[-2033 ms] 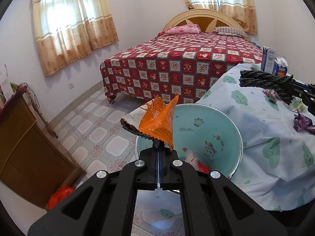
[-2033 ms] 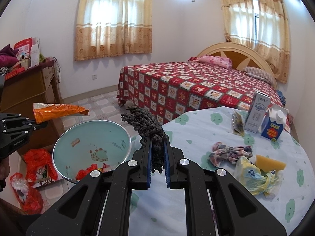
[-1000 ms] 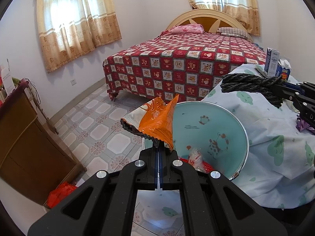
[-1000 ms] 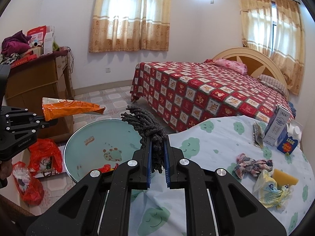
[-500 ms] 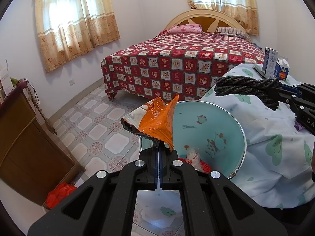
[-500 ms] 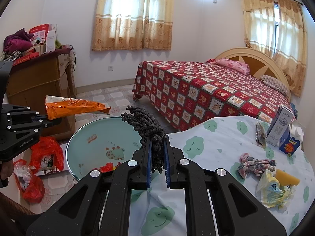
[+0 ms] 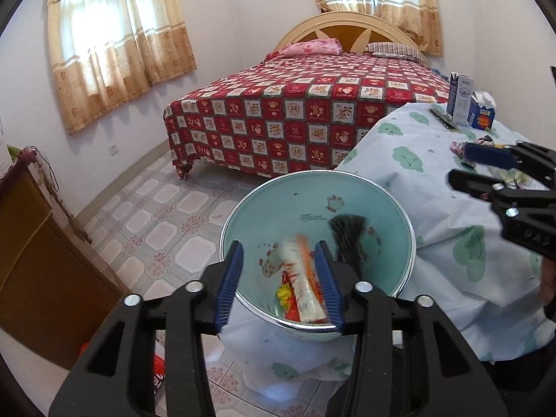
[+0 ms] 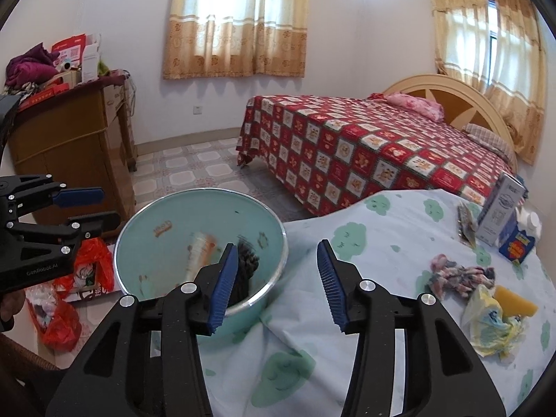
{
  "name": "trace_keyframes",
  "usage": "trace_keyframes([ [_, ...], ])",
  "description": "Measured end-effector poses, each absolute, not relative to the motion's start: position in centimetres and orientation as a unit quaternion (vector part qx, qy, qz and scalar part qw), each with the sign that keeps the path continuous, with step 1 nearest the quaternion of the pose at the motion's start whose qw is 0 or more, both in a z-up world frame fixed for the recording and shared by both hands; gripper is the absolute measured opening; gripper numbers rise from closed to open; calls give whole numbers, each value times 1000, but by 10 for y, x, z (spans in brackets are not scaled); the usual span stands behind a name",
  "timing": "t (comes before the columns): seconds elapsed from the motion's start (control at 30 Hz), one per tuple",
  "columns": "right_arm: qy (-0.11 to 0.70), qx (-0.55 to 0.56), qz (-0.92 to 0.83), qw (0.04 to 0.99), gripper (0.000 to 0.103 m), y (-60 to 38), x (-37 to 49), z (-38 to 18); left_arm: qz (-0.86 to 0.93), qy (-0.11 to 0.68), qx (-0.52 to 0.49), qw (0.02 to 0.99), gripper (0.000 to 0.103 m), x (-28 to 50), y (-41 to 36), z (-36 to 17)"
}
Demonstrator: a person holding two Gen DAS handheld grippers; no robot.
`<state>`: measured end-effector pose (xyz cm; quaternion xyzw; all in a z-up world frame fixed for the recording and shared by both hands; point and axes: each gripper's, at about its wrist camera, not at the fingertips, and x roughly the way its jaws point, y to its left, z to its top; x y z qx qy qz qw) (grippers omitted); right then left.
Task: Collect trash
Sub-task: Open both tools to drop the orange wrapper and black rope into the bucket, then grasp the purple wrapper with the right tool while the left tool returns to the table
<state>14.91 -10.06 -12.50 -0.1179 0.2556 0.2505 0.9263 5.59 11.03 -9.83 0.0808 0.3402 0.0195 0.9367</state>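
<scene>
A pale green basin [image 7: 278, 187] [image 8: 146, 215] stands beside the table at its left edge. My left gripper [image 7: 279, 281] is open above it; the orange snack wrapper [image 7: 302, 278] [image 8: 198, 246] is blurred, falling into the basin. My right gripper [image 8: 276, 281] is open over the basin's right rim; the dark rope bundle [image 7: 347, 239] [image 8: 248, 260] lies inside the basin. Red and yellow scraps [image 7: 286, 297] lie at the basin's bottom. On the table a crumpled cloth [image 8: 458, 274], a yellow plastic bag [image 8: 493, 323] and an orange sponge [image 8: 514, 300] remain.
The table has a cloud-print cloth [image 8: 382, 243]. Milk cartons [image 8: 500, 212] stand at its far right. A bed with a red cover [image 8: 365, 153] is behind. A wooden cabinet [image 8: 69, 146] stands left, with red bags [image 8: 87, 267] on the tiled floor.
Both grippers opened. The orange wrapper left my left gripper and the rope bundle left my right gripper; both dropped into the basin.
</scene>
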Motion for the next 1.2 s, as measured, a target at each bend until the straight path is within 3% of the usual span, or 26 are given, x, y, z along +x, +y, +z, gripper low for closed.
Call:
trace_keyframes([
  [0.13, 255, -105, 211, 938, 49, -138, 136, -121, 25, 349, 78, 933, 53, 57, 108, -106],
  [0.43, 296, 0, 55, 953, 51, -292, 105, -133, -2, 375, 97, 922, 55, 53, 86, -131],
  [0.8, 371, 36, 59, 926, 51, -329, 116, -175, -13, 375, 112, 920, 55, 47, 74, -134],
  [0.97, 383, 32, 71, 921, 36, -329, 114, -184, -16, 372, 111, 921, 55, 48, 72, -130],
  [1.0, 382, 33, 73, 920, 21, -329, 115, -184, -16, 370, 112, 922, 55, 48, 72, -128],
  [1.03, 382, 37, 78, 920, 16, -329, 114, -184, -17, 369, 112, 923, 55, 48, 70, -126],
  [1.13, 367, 42, 88, 925, 8, -331, 108, -179, -21, 362, 113, 925, 55, 51, 63, -117],
  [1.2, 350, 49, 89, 931, 7, -334, 101, -174, -25, 359, 112, 926, 55, 55, 55, -113],
])
